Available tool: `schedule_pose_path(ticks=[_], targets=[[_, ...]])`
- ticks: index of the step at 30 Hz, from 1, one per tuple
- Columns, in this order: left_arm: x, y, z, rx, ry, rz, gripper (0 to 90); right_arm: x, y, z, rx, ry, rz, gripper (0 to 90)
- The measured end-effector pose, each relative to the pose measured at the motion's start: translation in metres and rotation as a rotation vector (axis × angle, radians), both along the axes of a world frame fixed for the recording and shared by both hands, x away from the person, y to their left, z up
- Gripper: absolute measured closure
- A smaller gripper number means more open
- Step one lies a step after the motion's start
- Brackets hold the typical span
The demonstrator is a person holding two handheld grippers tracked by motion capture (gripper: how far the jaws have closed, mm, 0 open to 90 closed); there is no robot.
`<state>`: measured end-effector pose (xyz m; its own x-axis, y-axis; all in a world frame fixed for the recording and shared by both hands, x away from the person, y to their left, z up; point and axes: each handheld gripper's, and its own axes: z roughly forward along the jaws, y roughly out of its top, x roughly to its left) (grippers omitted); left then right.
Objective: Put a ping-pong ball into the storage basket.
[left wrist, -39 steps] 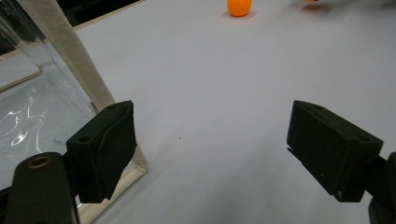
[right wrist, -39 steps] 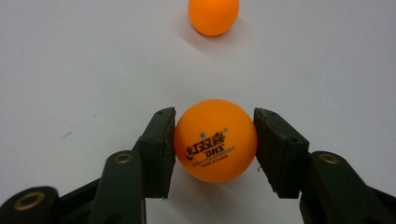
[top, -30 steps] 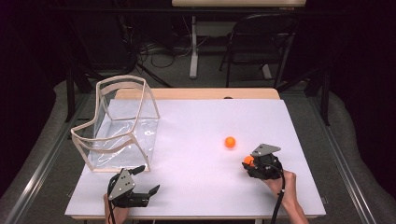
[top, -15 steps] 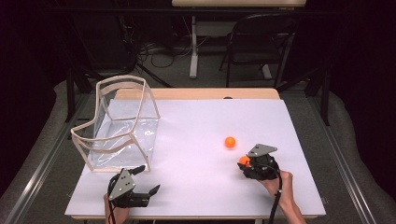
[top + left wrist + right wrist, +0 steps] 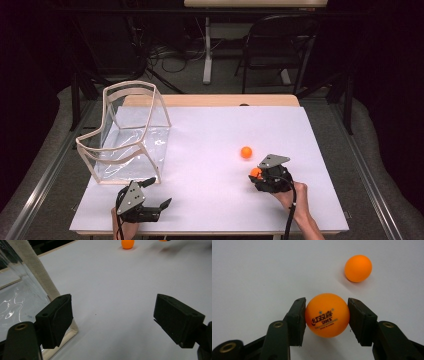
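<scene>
1. Resting on a white tabletop (image 5: 210,135) is a clear plastic container (image 5: 131,132) with a pale cream frame, its open side toward the middle of the tabletop; it serves as the landmark here.
2. The left gripper (image 5: 159,194) sits just in front of the container's near corner, close to the tabletop's front edge, held by a hand from below.
3. In the left gripper view, its two black jaws stand wide apart with nothing between them, and the container's frame post (image 5: 35,270) rises beside the left jaw.
4. The right gripper (image 5: 255,176) is well to the right of the container, held in the person's right hand (image 5: 290,195).
5. In the right gripper view, its jaws are pressed against both sides of an orange ball printed with red "DHS" lettering (image 5: 327,315), clamping it.
6. A second orange ball (image 5: 246,152) lies loose on the tabletop, just beyond the held ball and farther from the container's near corner than the left gripper.
7. Behind the tabletop, beyond the container, stand a dark chair (image 5: 280,50) and trailing cables (image 5: 165,55) on the floor.
</scene>
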<state>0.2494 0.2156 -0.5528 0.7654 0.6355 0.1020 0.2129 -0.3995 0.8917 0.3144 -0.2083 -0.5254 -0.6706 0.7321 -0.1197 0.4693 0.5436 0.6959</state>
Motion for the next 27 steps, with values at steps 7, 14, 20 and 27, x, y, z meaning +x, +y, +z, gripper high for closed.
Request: schedule_pose_path(ticks=[7, 14, 20, 27], targets=[[0.0, 0.0, 0.0, -0.001, 0.0, 0.0, 15.7, 0.002, 0.008, -0.001, -0.01, -0.002, 0.023, 50.2], [0.0, 0.0, 0.0, -0.003, 0.001, 0.0, 15.8, 0.006, 0.017, -0.001, -0.014, 0.001, 0.041, 50.2], [0.001, 0.0, 0.0, -0.001, 0.002, -0.005, 15.7, 0.007, 0.021, 0.0, -0.011, 0.0, 0.047, 50.2], [0.001, 0.0, 0.0, -0.003, 0.002, -0.003, 15.7, 0.01, 0.027, 0.002, -0.012, -0.002, 0.06, 50.2]])
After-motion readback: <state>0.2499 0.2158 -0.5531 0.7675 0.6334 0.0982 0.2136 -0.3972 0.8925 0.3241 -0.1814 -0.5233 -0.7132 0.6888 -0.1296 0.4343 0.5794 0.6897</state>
